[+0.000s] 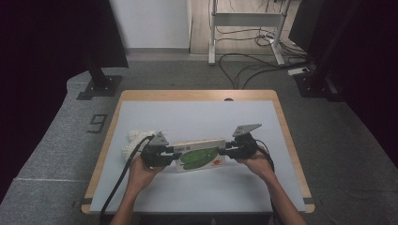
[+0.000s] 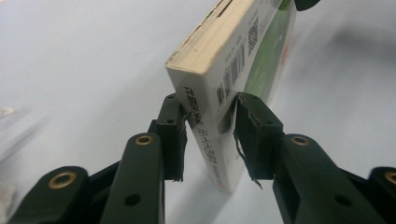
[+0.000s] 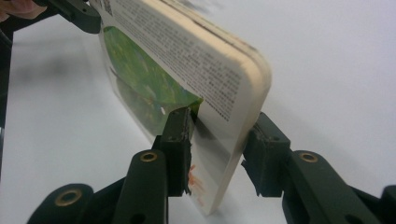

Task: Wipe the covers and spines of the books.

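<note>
A flat cream box [image 1: 199, 154] with a green leaf picture and printed text spans the gap between my two grippers, near the front middle of the table. My left gripper [image 1: 176, 153] is shut on its left end. In the left gripper view the pads [image 2: 173, 126] press the barcoded end of the box [image 2: 224, 56]. My right gripper [image 1: 227, 149] is shut on the right end. In the right gripper view its jaws pinch the rounded corner of the box [image 3: 187, 56], and the left gripper [image 3: 74, 11] grips the far end.
A pale blue mat [image 1: 197, 117] covers the wooden table [image 1: 108, 140]. A white knitted cloth [image 1: 133, 140] lies just left of my left gripper. Black stands, a metal frame and floor cables sit beyond the table's far edge.
</note>
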A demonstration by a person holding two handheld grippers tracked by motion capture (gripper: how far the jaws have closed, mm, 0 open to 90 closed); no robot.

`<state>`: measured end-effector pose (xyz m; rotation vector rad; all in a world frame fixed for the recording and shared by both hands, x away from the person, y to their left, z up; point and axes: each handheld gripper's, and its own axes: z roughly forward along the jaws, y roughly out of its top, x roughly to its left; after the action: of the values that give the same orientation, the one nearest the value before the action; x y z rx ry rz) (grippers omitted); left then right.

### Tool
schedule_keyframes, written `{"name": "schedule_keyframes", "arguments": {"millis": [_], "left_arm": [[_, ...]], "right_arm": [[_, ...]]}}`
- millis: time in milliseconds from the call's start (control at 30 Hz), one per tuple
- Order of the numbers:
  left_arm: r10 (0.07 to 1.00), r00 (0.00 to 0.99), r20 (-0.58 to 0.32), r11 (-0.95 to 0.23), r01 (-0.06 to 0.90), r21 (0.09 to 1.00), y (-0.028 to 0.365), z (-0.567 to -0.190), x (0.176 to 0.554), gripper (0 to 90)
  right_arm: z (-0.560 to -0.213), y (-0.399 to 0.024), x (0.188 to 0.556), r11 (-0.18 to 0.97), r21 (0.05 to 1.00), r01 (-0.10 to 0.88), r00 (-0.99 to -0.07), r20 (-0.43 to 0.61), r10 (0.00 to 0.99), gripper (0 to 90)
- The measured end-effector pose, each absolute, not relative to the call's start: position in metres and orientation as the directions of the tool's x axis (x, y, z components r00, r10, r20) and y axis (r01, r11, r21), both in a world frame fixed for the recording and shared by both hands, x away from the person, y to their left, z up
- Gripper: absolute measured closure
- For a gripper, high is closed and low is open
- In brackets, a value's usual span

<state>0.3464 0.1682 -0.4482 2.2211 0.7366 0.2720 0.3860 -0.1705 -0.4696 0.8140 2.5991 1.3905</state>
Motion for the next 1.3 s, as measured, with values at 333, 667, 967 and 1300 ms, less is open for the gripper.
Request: {"name": "schedule_keyframes", "arguments": {"millis": [333, 667, 967, 1300], "left_arm": [[0.590, 0.807, 0.028, -0.572, 0.394, 0.719, 0.168, -0.436, 0.355, 65.7], [0.619, 0.782, 0.071, -0.571, 0.386, 0.724, 0.173, -0.435, 0.380, 63.0], [0.640, 0.761, 0.111, -0.573, 0.376, 0.728, 0.170, -0.441, 0.397, 60.7], [0.639, 0.761, 0.109, -0.581, 0.385, 0.717, 0.168, -0.445, 0.396, 59.5]], "right_arm": [[-0.461, -0.164, 0.389, 0.453, 0.805, 0.383, -0.853, 0.120, 0.508, 62.7], [-0.454, -0.151, 0.406, 0.454, 0.814, 0.363, -0.838, 0.072, 0.541, 62.7], [-0.458, -0.147, 0.417, 0.439, 0.821, 0.364, -0.819, 0.058, 0.571, 62.4], [-0.464, -0.147, 0.417, 0.428, 0.823, 0.373, -0.816, 0.071, 0.574, 61.1]]}}
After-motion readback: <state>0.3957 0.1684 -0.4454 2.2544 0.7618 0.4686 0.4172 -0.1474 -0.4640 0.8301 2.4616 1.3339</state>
